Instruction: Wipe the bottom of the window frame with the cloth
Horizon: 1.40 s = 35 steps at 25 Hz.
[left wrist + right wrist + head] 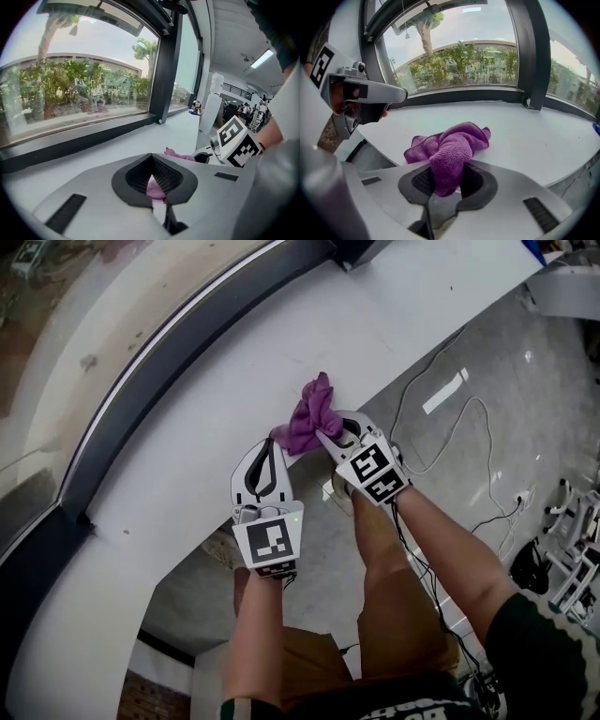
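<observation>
- Our right gripper (328, 435) has its jaws clamped on the purple cloth (312, 412).
- Our left gripper (273, 440) nips the cloth's corner, jaws closed.
- The cloth lies bunched on the white sill (187, 437), apart from the dark window frame (155, 371).

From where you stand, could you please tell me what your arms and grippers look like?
The left gripper and right gripper are light grey shells with black textured pads inside the jaws. Each carries a cube of black-and-white square markers. A thin black cable trails from the right one. Forearms are bare, and the short sleeves are dark green.
</observation>
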Each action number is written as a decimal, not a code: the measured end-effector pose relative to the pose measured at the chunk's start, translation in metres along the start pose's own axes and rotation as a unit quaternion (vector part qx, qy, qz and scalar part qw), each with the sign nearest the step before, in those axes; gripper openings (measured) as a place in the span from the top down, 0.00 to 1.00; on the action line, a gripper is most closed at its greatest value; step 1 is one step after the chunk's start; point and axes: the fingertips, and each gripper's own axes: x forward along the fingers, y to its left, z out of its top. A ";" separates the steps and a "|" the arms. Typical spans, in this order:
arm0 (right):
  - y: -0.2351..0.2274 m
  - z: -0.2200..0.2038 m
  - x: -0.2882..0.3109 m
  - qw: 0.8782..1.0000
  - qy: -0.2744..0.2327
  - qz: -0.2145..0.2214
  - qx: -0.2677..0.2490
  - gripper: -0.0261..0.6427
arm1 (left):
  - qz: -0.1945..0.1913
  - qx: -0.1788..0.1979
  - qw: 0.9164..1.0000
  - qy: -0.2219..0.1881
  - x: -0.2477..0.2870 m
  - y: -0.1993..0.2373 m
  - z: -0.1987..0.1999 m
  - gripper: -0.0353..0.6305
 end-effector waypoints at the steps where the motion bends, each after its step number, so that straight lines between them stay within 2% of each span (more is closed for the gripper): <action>1: 0.006 0.001 0.002 1.000 0.002 0.003 -0.001 0.81 | 0.003 -0.006 1.000 0.001 -0.003 0.003 -0.001 0.94; 4: 0.024 0.002 0.007 1.000 0.008 0.008 -0.006 0.81 | 0.008 -0.033 0.999 -0.001 -0.014 0.011 -0.005 0.94; 8: 0.040 0.006 0.014 1.000 0.018 0.011 -0.020 0.81 | 0.025 -0.024 0.999 -0.004 -0.028 0.026 -0.014 0.94; 24: 0.120 0.027 0.049 0.995 0.023 0.055 -0.085 0.81 | 0.086 -0.087 0.992 -0.011 -0.079 0.090 -0.047 0.94; 27: 0.135 0.030 0.054 0.993 0.027 0.064 -0.094 0.81 | 0.094 -0.078 0.992 -0.013 -0.091 0.098 -0.063 0.94; 35: 0.186 0.039 0.068 0.985 0.038 0.095 -0.141 0.81 | 0.116 -0.104 0.988 -0.019 -0.123 0.126 -0.081 0.94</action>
